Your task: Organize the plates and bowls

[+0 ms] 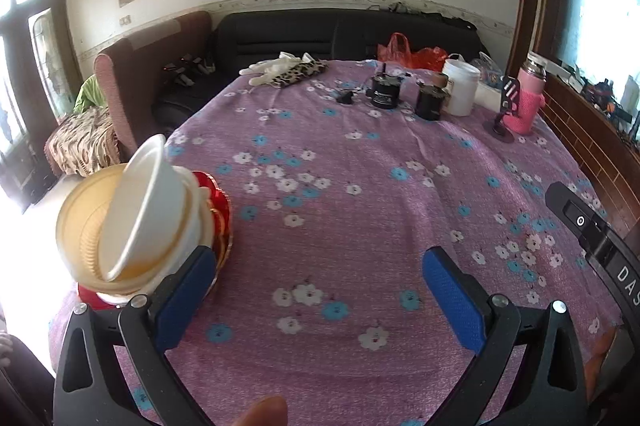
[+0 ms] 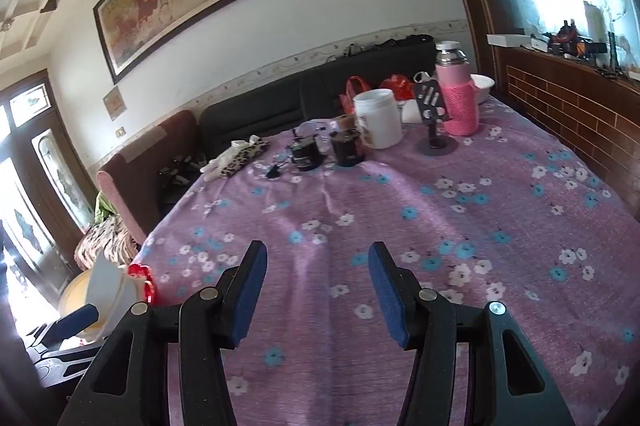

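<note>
We see the left gripper (image 1: 320, 266) spread wide over the purple flowered tablecloth (image 1: 360, 186), its jaws holding nothing; its left blue pad (image 1: 188, 290) sits just in front of the stacked dishes at the lower left of the frame, though we cannot tell if it touches them. That stack holds one white bowl (image 1: 136, 210) tilted inside a cream bowl (image 1: 80, 226), with red plates (image 1: 220, 210) beneath, their number unclear. The right gripper (image 2: 318, 286) is likewise open and empty at the bottom centre. Toward the top of the frame we count two dark jars (image 1: 384, 92), one white tub (image 1: 462, 88) and one pink flask (image 1: 524, 102).
</note>
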### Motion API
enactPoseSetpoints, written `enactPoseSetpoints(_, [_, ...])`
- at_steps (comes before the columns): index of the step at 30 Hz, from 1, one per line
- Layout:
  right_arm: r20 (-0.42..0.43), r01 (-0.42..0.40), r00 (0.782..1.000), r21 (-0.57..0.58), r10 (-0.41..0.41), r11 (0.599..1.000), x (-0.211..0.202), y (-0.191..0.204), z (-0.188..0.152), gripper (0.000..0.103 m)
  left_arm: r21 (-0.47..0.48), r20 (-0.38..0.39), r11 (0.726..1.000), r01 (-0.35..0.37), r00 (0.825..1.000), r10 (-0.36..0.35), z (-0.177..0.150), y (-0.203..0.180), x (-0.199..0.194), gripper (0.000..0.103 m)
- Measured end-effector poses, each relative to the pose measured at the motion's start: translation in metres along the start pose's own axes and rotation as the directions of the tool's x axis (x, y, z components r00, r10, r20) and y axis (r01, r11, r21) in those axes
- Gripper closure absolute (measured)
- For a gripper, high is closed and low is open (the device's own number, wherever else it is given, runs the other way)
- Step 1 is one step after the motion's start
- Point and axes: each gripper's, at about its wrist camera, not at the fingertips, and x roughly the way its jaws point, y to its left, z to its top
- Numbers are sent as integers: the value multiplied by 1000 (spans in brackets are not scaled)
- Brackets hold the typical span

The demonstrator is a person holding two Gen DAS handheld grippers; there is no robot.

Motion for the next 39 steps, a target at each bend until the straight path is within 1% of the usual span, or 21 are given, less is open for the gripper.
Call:
enactPoseSetpoints(5, [-10, 15, 1000, 21, -15, 1000, 1, -20, 6, 46, -15, -3, 1000, -15, 1000, 15, -7, -34, -13, 0])
enactPoseSetpoints(8, [-23, 0, 1000, 14, 0, 1000, 2, -13, 6, 46, -19, 0, 1000, -22, 1000, 22, -11, -32, -23, 0])
enactPoseSetpoints(10, [-33, -13, 999, -2, 13, 1000, 1, 3, 6, 46, -37, 2, 999, -21, 1000, 21, -14, -27, -32, 0])
enactPoseSetpoints(12, [-39, -36, 999, -28, 35, 999, 3, 19, 4, 46, -31, -2, 999, 20, 1000, -20, -14, 5, -40, 0])
enactPoseSetpoints(15, [-47, -74, 996, -58, 71, 996, 5, 47, -3, 46, -75, -5, 997, 23, 1000, -24, -18, 37, -50, 0])
enactPoseSetpoints(18, [-60, -109, 993, -79, 105, 991, 7, 73, -12, 46, -116, 6, 993, 0, 1000, 1, -19, 88, -55, 0])
enactPoseSetpoints(19, [-65, -119, 991, -87, 114, 989, 8, 82, -16, 46, -146, 8, 989, -32, 999, 33, -23, 98, -60, 0])
enactPoseSetpoints(21, [-75, -134, 989, -105, 127, 985, 9, 97, -23, 46, -155, 3, 988, -25, 1000, 25, -17, 136, -54, 0])
enactPoseSetpoints(24, [-93, -158, 985, -129, 147, 979, 10, 119, -33, 46, -160, -8, 987, -26, 1000, 25, -11, 177, -47, 0])
enactPoseSetpoints(27, [-110, -180, 980, -161, 163, 970, 10, 140, -44, 46, -169, -15, 984, -49, 999, 47, -14, 192, -48, 0])
enactPoseSetpoints(29, [-119, -188, 979, -184, 168, 965, 10, 151, -51, 46, -162, -20, 986, -48, 999, 45, -8, 204, -41, 0])
enactPoseSetpoints(34, [-135, -201, 975, -201, 176, 959, 9, 166, -64, 46, -147, -27, 989, -28, 999, 24, 2, 229, -26, 0])
enactPoseSetpoints(36, [-139, -202, 975, -205, 176, 958, 9, 167, -63, 46, -125, -28, 992, 3, 1000, -6, 14, 246, -14, 0])
enactPoseSetpoints(39, [-132, -202, 975, -205, 177, 958, 8, 167, -64, 46, -109, -25, 994, 30, 999, -32, 20, 262, -8, 0])
